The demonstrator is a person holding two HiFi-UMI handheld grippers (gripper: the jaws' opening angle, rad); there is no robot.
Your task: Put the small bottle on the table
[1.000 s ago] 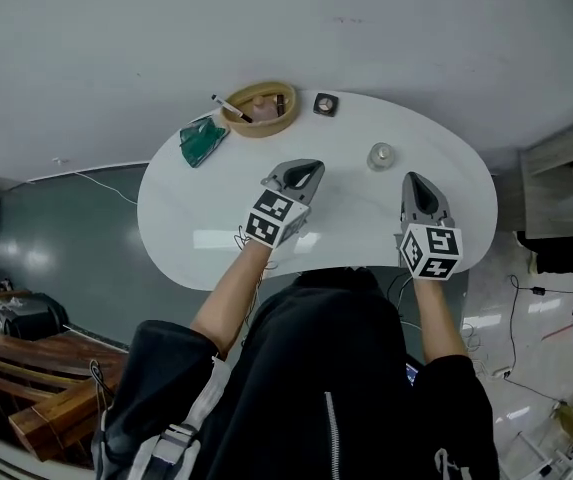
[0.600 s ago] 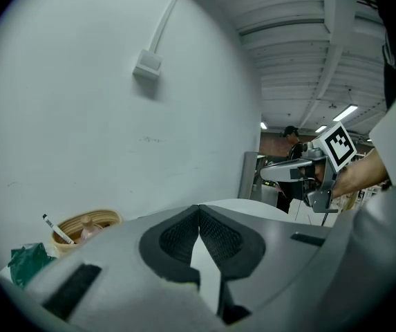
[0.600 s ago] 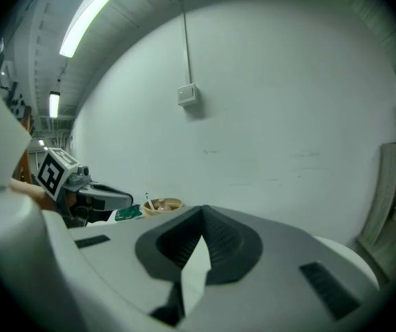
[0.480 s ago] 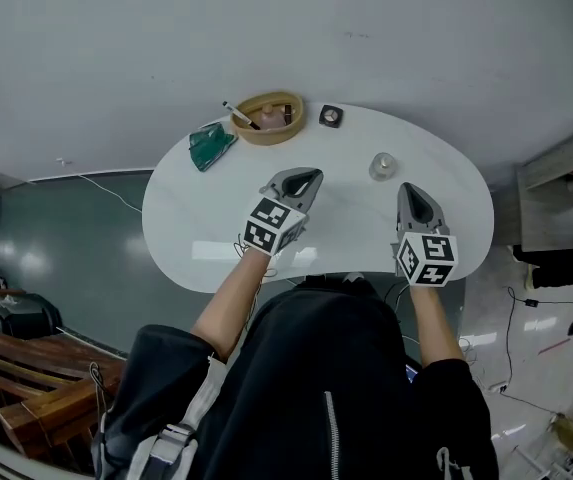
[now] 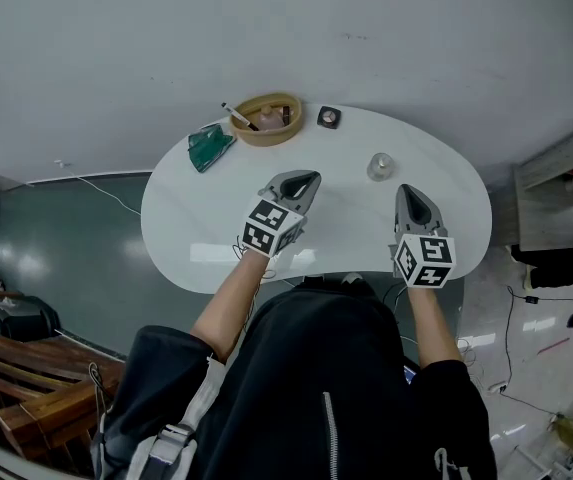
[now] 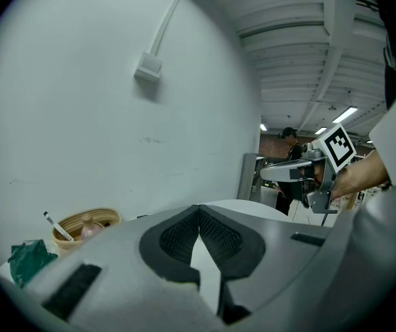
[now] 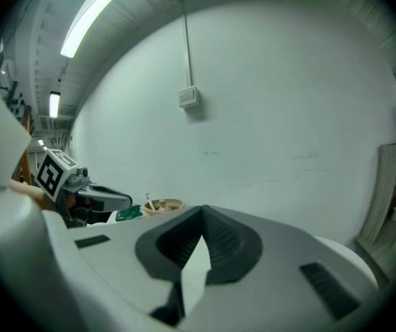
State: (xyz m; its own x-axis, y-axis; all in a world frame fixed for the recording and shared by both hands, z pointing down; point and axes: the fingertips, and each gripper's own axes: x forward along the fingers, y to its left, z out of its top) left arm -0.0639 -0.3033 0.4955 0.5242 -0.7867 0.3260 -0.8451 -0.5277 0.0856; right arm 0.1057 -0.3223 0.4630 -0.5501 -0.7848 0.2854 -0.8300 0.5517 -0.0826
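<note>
A small pinkish bottle [image 5: 269,117] lies in a round woven basket [image 5: 265,131] at the far edge of the white oval table [image 5: 206,218]. In the left gripper view the bottle [image 6: 91,229] shows low at left inside the basket [image 6: 108,218]. My left gripper [image 5: 309,178] hovers over the table's middle, short of the basket, shut with nothing in it. My right gripper [image 5: 407,190] is over the right part of the table, also shut and holding nothing. Each gripper view shows its own jaws meeting at the tip.
A pen [image 5: 237,115] sticks out of the basket. A green crumpled item [image 5: 206,145] lies left of it, a small black square object [image 5: 328,118] right of it. A clear round glass piece [image 5: 380,166] stands just beyond my right gripper. A wall rises behind the table.
The head view has shifted slightly. Both grippers stay about where they were over the table, still shut.
</note>
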